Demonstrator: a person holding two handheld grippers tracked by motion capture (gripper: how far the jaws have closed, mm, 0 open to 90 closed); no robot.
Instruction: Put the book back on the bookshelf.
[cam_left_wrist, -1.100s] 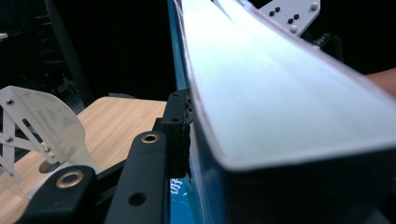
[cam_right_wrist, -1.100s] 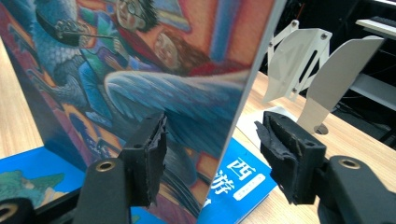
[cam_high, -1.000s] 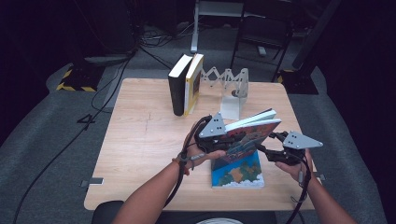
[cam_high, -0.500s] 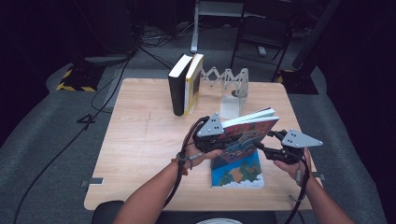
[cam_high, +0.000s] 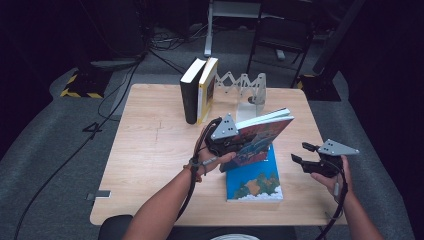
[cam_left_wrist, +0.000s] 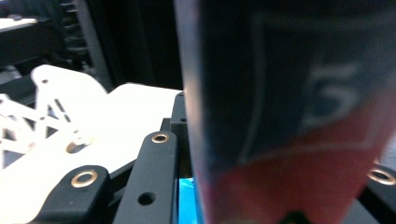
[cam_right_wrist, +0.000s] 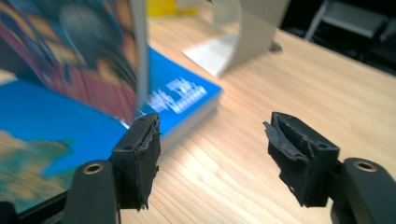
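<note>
- Left tongs (cam_high: 239, 145) clamped on lifted book (cam_high: 262, 132), tilted over blue book (cam_high: 254, 181) on counter (cam_high: 150, 150).
- Right tongs (cam_high: 304, 156) just opened; nothing between, well right.
- Next: likely stand it by upright books (cam_high: 199, 90) at far rack (cam_high: 245, 85).

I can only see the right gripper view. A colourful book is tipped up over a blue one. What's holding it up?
Observer: The left tool is. In the high view it is shut on the colourful book at the book's left end.
Operator: Is my tool touching that book?
Observer: No. The right tool is off to the book's right, apart from it. Its jaws have just been opening, with nothing between them.
Operator: Are there more books?
Observer: Yes. A black book and a yellow book stand at the back of the table, beside a white folding rack.
</note>
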